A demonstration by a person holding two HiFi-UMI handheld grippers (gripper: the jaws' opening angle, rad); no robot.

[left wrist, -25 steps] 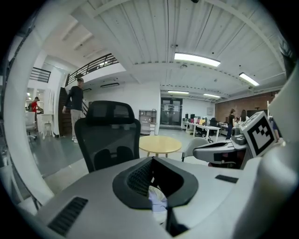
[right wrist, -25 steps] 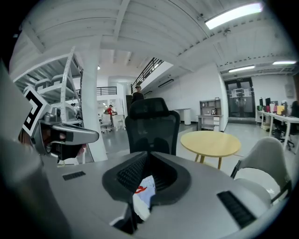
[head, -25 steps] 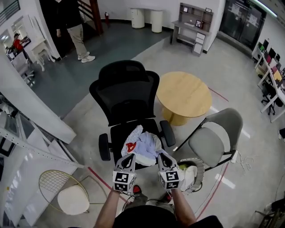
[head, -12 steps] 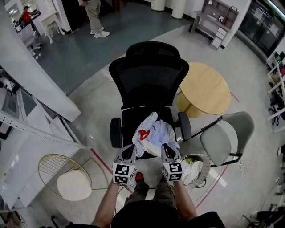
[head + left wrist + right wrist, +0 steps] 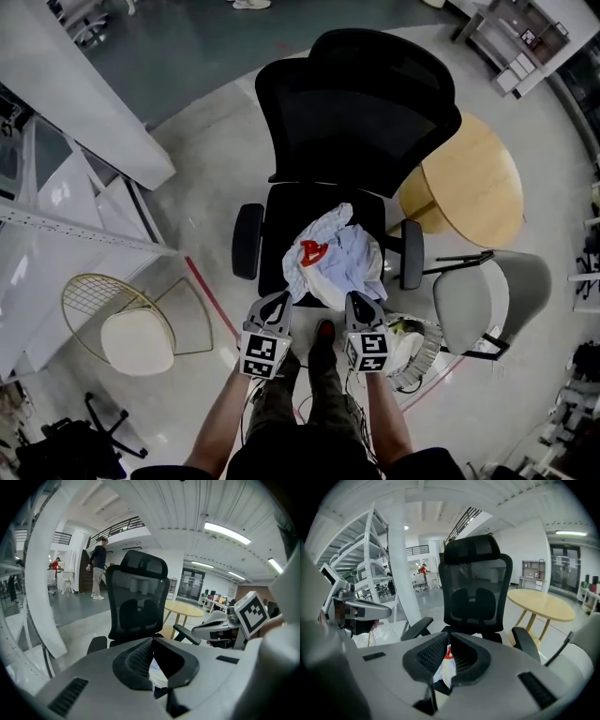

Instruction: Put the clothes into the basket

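A crumpled pile of pale blue and white clothes [image 5: 336,258] with a red print lies on the seat of a black office chair [image 5: 361,103]. My left gripper [image 5: 277,302] and right gripper [image 5: 357,302] hang side by side at the seat's front edge, tips just short of the pile. In the left gripper view the left gripper [image 5: 153,640] is shut and empty, with the clothes [image 5: 157,670] showing below its tips. The right gripper [image 5: 449,634] is also shut and empty over the clothes [image 5: 444,667]. A woven basket [image 5: 424,349] stands on the floor to the right, with pale cloth inside.
A grey folding chair [image 5: 487,300] and a round wooden table [image 5: 473,183] stand to the right of the office chair. A gold wire chair with a white cushion [image 5: 122,328] sits at left by white shelving [image 5: 66,225]. The person's legs are below the grippers.
Both grippers have dropped and moved forward together to the seat's front edge. The view has tilted down and closed in on the chair. The clothes have not moved.
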